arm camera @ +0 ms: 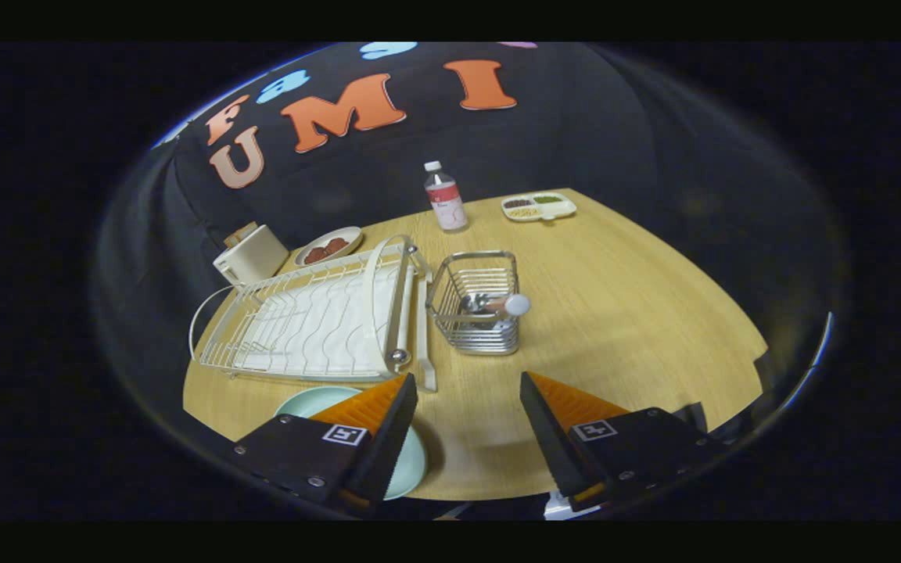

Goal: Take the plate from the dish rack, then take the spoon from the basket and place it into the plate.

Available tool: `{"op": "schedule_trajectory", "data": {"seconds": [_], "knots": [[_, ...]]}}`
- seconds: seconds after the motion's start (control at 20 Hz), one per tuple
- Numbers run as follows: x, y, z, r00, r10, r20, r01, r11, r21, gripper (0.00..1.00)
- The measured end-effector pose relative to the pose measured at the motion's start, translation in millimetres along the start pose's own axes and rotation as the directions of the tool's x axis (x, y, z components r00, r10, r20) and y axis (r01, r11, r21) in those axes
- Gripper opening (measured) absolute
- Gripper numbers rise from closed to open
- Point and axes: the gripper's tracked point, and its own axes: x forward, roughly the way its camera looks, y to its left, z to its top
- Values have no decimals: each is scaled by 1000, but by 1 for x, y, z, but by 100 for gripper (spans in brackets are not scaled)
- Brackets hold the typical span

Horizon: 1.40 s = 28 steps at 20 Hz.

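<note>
Nearby, the gripper (468, 383) is hovering with its fingers spread apart and gripping nothing, above the wooden table (638, 328)

Just under the left finger a round pale green plate (413, 465) is lying flat on the table, partly hidden; beyond the fingers a wire basket (475, 301) is holding the spoon (497, 305), metal with a rounded white handle end leaning over the rim; beside it a white wire dish rack (317, 317) is sitting on its tray with no dishes in it; further back a cream box (251, 254), a dish of reddish food (328, 246), a clear bottle with a white cap (445, 197) and a divided tray (538, 206) of small bits are standing
</note>
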Motion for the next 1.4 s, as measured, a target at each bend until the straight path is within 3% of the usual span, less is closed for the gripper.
{"op": "schedule_trajectory", "data": {"seconds": [0.2, 0.45, 0.55, 0.8, 1.05, 1.4], "knots": [[4, -5, 29, 992, -16, 122, 26, 996, -83, 80], [21, 0, 40, 983, 7, 182, 9, 996, -88, 77], [25, -1, 42, 981, 3, 195, 17, 994, -105, 72], [31, -4, 47, 970, -12, 241, 53, 985, -165, 42], [30, -4, 55, 965, -19, 262, 55, 990, -133, 15], [8, 3, 83, 966, -2, 259, 41, 989, -146, 12]]}}
